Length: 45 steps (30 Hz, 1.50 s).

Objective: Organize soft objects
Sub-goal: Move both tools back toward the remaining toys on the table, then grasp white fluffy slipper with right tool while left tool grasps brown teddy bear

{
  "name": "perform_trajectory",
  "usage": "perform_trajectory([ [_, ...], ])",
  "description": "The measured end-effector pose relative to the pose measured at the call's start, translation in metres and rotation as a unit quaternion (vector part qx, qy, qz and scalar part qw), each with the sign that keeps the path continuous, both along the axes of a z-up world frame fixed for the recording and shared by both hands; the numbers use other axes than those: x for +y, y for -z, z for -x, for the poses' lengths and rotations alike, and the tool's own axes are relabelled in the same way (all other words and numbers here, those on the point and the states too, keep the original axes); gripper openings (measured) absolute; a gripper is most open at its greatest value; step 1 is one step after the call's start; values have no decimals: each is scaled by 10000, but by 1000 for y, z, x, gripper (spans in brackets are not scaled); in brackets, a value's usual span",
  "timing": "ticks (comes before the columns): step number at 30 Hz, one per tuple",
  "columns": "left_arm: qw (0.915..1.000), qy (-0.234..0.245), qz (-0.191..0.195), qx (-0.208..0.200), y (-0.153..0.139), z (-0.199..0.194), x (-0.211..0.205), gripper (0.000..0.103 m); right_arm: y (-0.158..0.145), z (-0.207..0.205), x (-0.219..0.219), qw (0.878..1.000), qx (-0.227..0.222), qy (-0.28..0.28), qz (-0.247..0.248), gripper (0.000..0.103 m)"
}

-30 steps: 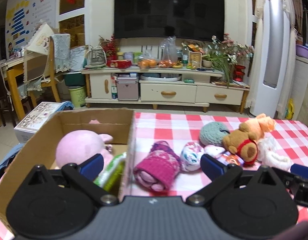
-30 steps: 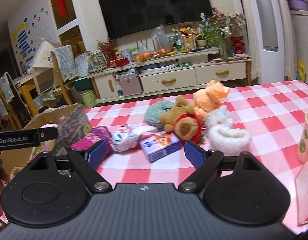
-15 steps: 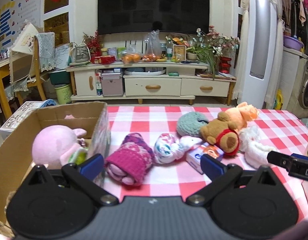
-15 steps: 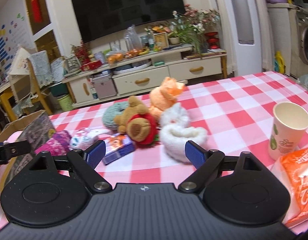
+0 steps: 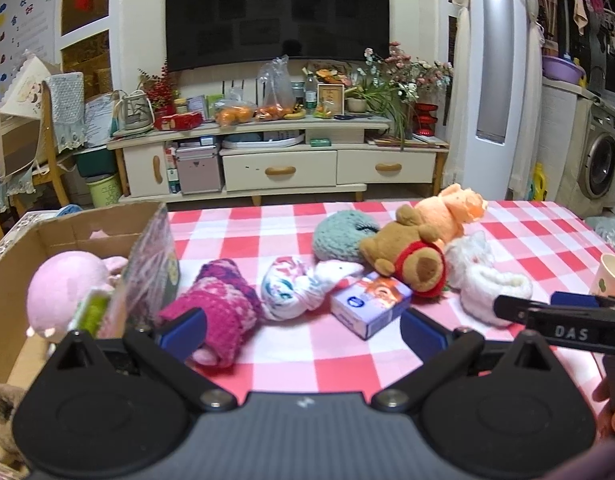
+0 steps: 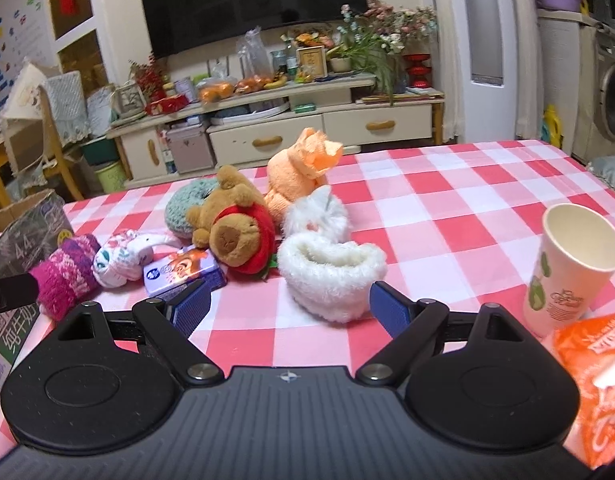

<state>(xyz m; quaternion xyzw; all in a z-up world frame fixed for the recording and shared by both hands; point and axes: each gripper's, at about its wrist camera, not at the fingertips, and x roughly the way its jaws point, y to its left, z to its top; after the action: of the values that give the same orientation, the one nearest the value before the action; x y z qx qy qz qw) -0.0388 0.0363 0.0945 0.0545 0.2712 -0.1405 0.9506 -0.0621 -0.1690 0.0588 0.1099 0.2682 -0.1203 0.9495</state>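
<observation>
Soft things lie in a row on the red-checked table: a magenta knit roll, a white patterned sock bundle, a teal knit ball, a brown bear, an orange plush and white fluffy pieces. A cardboard box at the left holds a pink plush. My left gripper is open and empty, near the magenta roll. My right gripper is open and empty, just before the white fluffy piece.
A small blue tissue pack lies among the toys. A paper cup and an orange packet stand at the right. The TV cabinet is beyond the table's far edge.
Both grippers have swung to the right. The box has slid toward the left edge of the left view; the cup and orange packet have come into the right view. Both stay open.
</observation>
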Motion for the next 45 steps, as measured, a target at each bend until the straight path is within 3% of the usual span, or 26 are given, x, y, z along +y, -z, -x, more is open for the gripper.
perform_trajectory([
  [13,9990,76,-450,-34,23,-9,-23,102,10,-35,-43,9997,49,196,124,103],
  [19,9995,154,-273,-50,20,-35,-42,102,19,-51,-60,9995,138,194,-197,103],
  [23,9994,339,-22,-42,15,-55,-61,102,24,-59,-69,9995,281,99,-62,103],
  [30,9967,725,143,332,21,-99,-101,102,35,-65,-79,9984,448,-90,-348,103],
  [41,9919,608,347,1061,48,-156,-133,102,42,-74,-80,9976,487,-307,-381,103],
  [45,9921,526,241,1113,57,-163,-137,92,43,-79,-77,9978,469,-367,-280,103],
])
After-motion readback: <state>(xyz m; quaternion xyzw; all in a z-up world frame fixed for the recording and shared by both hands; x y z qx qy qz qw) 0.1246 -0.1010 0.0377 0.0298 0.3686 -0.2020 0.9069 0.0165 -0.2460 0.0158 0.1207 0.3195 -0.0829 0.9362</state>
